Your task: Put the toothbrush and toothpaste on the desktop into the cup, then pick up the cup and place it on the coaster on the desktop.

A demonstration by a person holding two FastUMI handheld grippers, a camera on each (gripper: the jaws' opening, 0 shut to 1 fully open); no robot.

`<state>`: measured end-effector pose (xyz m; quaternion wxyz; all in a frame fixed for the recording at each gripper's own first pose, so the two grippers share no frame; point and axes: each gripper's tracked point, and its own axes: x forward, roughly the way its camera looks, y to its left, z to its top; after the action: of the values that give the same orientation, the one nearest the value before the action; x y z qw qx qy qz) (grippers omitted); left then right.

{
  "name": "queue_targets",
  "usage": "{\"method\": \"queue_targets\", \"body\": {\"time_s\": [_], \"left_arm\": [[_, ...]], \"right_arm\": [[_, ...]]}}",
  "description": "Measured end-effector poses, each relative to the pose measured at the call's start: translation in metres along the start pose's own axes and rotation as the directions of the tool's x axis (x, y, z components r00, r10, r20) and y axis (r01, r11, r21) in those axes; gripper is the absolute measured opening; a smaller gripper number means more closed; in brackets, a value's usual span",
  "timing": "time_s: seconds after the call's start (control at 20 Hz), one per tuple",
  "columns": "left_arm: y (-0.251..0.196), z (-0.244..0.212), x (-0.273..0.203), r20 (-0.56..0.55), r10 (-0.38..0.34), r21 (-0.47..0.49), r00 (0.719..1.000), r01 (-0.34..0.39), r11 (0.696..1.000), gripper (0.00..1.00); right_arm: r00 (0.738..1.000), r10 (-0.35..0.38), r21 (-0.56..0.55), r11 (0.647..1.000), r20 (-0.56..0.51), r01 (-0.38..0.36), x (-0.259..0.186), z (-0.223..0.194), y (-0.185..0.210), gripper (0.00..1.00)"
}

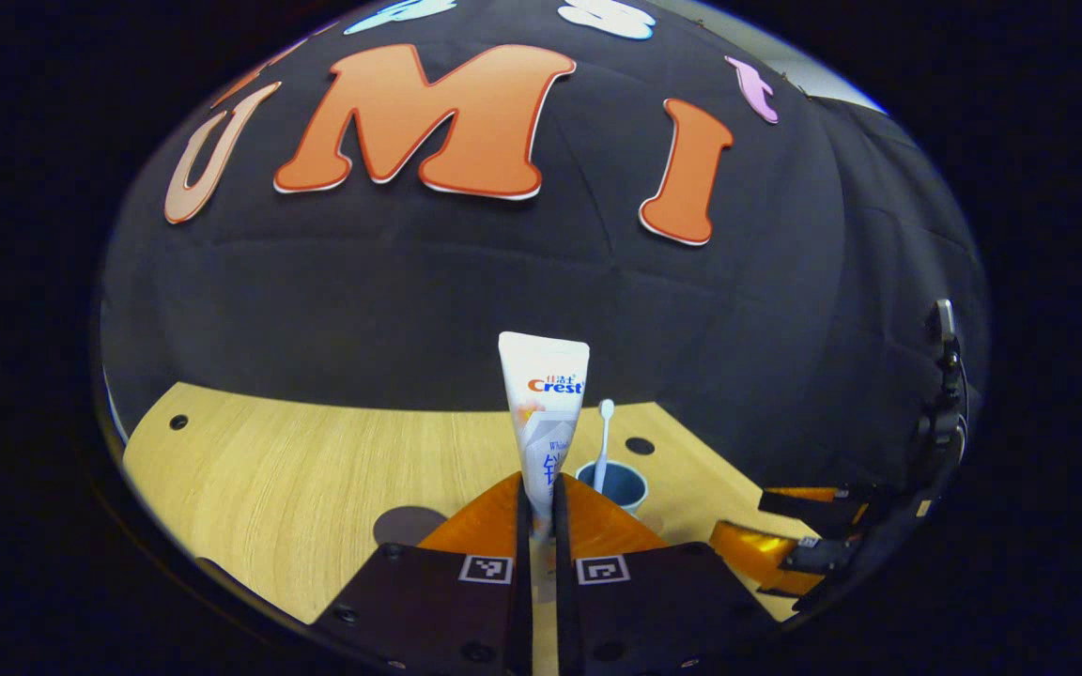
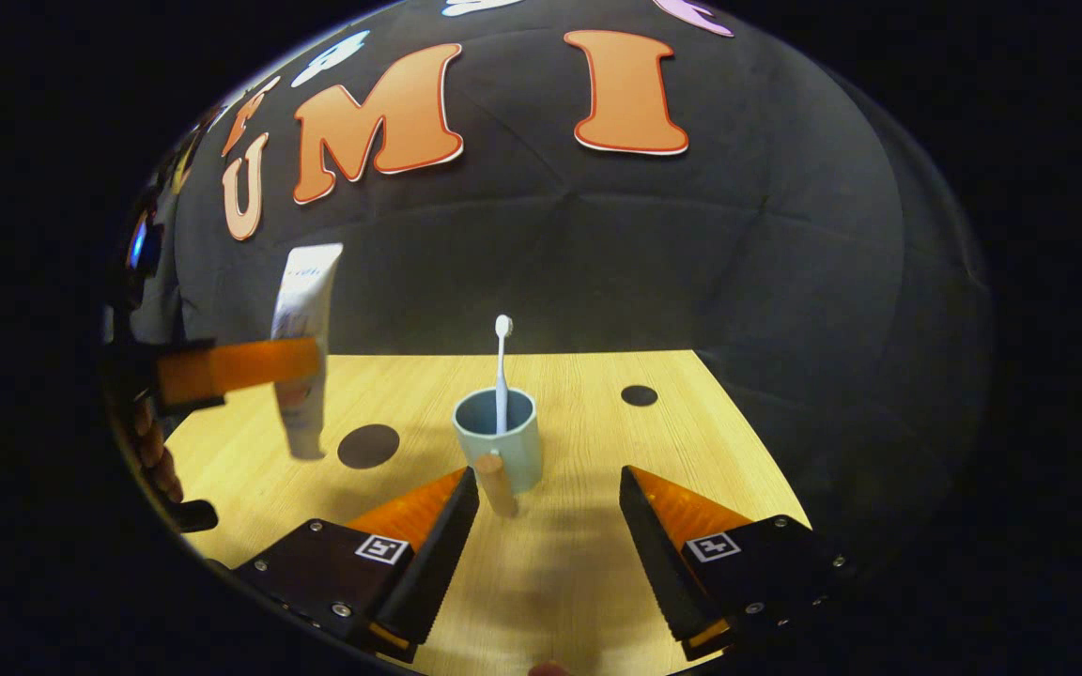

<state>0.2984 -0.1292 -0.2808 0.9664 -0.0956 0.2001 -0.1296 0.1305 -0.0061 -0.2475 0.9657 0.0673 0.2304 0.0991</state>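
White toothpaste (image 1: 542, 394), white toothbrush (image 2: 502, 371), pale blue cup (image 2: 498, 441), light woodgrain desktop (image 2: 588, 563)

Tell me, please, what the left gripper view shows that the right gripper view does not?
Left gripper view: the printed front of the toothpaste tube, upright and pinched in the left gripper.
Right gripper view: the wooden handle of the cup, facing the open right gripper; the tube seen side-on, apparently held off the table; and a person's fingers at the left edge.
Both: the toothbrush standing in the cup, the dark round coaster and the wooden table.
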Motion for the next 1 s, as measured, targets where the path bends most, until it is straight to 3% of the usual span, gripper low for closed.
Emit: {"method": "queue_targets", "body": {"time_s": [0.25, 0.55, 1.0], "left_arm": [[-0.023, 0.017, 0.047, 0.142, -0.034, -0.030, 0.989, 0.038, 0.999, 0.10], [-0.044, 0.020, 0.086, 0.215, -0.053, -0.032, 0.975, 0.061, 0.998, 0.10], [-0.049, -0.017, 0.121, 0.209, -0.027, -0.029, 0.978, 0.033, 0.999, 0.10]], "right_arm": [[0.999, -0.017, 0.024, 1.000, -0.028, 0.018, -0.014, -0.019, -0.013, 0.93], [1.000, -0.014, 0.046, 0.999, -0.021, 0.015, -0.012, -0.025, -0.027, 0.93], [1.000, -0.006, 0.065, 0.998, -0.020, 0.007, -0.012, -0.027, -0.030, 0.93]]}}
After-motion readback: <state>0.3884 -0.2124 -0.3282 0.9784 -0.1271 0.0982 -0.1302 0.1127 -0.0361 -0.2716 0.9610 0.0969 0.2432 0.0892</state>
